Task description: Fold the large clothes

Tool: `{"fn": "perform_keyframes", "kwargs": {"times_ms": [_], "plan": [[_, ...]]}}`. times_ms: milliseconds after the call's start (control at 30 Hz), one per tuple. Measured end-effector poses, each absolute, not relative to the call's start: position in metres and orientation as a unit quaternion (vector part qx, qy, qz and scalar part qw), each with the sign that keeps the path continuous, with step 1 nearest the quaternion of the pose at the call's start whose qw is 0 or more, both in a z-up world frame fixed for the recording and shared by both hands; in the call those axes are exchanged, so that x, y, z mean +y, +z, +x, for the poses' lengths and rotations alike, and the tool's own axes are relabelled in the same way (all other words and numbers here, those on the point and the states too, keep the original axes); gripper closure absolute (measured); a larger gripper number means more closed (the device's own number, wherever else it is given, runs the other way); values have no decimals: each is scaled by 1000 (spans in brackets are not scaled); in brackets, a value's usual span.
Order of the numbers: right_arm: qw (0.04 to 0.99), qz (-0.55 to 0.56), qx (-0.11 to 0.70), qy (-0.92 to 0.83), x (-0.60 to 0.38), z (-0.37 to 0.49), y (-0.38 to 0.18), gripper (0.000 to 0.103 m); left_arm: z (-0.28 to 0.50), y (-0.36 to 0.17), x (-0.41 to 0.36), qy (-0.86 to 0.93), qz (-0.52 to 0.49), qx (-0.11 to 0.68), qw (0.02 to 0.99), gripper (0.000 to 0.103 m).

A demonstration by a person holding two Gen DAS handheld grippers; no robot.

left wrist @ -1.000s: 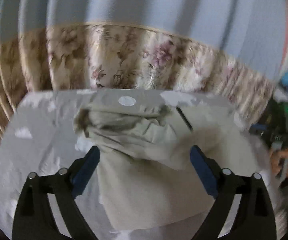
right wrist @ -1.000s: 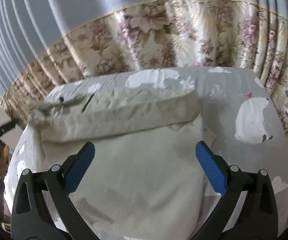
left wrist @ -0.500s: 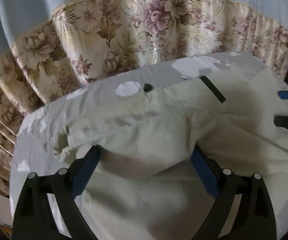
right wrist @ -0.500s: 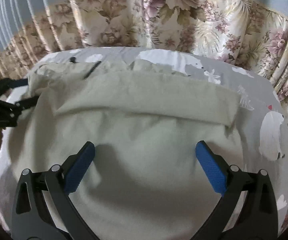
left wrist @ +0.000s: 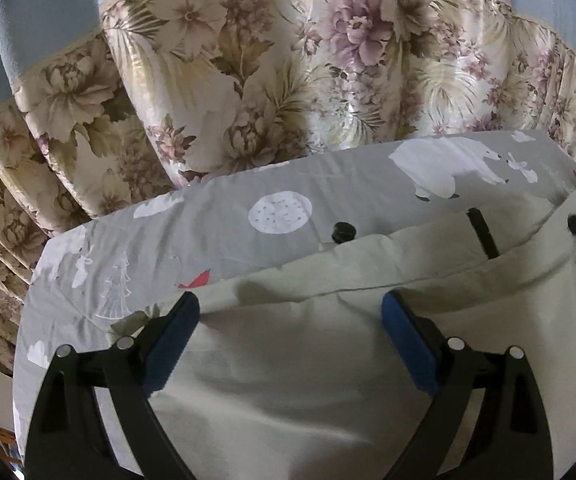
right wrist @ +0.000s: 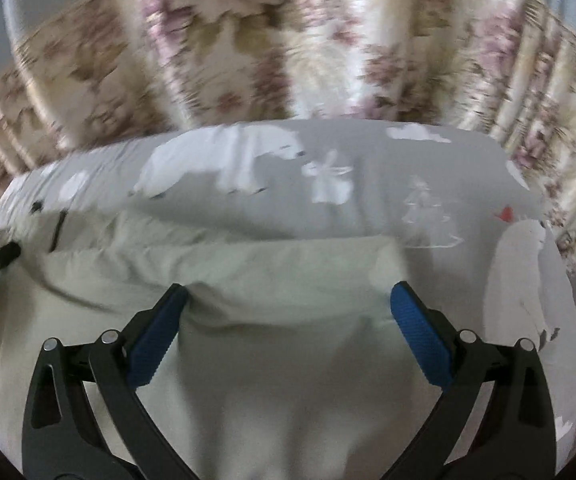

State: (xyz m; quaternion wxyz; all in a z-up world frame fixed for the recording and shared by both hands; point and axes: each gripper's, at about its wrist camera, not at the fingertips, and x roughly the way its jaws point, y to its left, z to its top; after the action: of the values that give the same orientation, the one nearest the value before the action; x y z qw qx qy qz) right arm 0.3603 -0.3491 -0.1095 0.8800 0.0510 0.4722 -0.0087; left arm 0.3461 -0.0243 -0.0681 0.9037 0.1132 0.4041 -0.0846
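Note:
A large pale beige garment (left wrist: 308,372) lies spread on a grey bear-print bedsheet (left wrist: 216,232); it also shows in the right wrist view (right wrist: 280,352). A folded band runs across its far edge, with a black button (left wrist: 343,232) and a black strip (left wrist: 484,236) there. My left gripper (left wrist: 290,312) is open and empty, low over the garment's left part, just short of the band. My right gripper (right wrist: 288,300) is open and empty over the right part of the band. Each gripper shows at the edge of the other's view.
A floral curtain (left wrist: 288,80) with a blue upper part hangs right behind the bed's far edge. The sheet (right wrist: 428,184) drops off at the left and right edges of the bed. The right wrist view is motion-blurred.
Both grippers have moved forward and down toward the garment's far folded edge, staying open. The garment now lies flatter, its folded band spread across.

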Motion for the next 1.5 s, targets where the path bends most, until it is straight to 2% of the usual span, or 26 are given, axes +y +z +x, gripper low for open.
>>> {"fn": "perform_keyframes", "kwargs": {"times_ms": [67, 167, 267, 467, 667, 933, 1000, 1267, 1500], "plan": [[879, 55, 469, -65, -371, 361, -114, 3, 345, -67, -22, -79, 114, 404, 904, 10], [869, 127, 477, -49, -398, 355, -116, 3, 337, -60, -18, -74, 115, 393, 909, 10], [880, 118, 459, -22, -397, 335, -96, 3, 323, -49, -12, -76, 105, 382, 915, 10], [899, 72, 423, 93, -341, 279, -48, 3, 282, -24, -8, -84, 56, 366, 925, 9], [884, 29, 434, 171, -270, 253, -50, 3, 271, -40, -24, -82, 61, 386, 917, 8], [866, -20, 480, 141, -241, 291, -93, 3, 290, -76, -43, -78, 73, 418, 902, 8], [867, -20, 484, 112, -247, 311, -99, 3, 296, -81, -44, -74, 77, 424, 900, 6], [862, 34, 498, 86, -295, 365, -108, 3, 310, -84, -39, -55, 103, 420, 900, 1], [887, 52, 453, 72, -334, 321, -82, 3, 299, -74, -32, -52, 94, 411, 905, 2]]}}
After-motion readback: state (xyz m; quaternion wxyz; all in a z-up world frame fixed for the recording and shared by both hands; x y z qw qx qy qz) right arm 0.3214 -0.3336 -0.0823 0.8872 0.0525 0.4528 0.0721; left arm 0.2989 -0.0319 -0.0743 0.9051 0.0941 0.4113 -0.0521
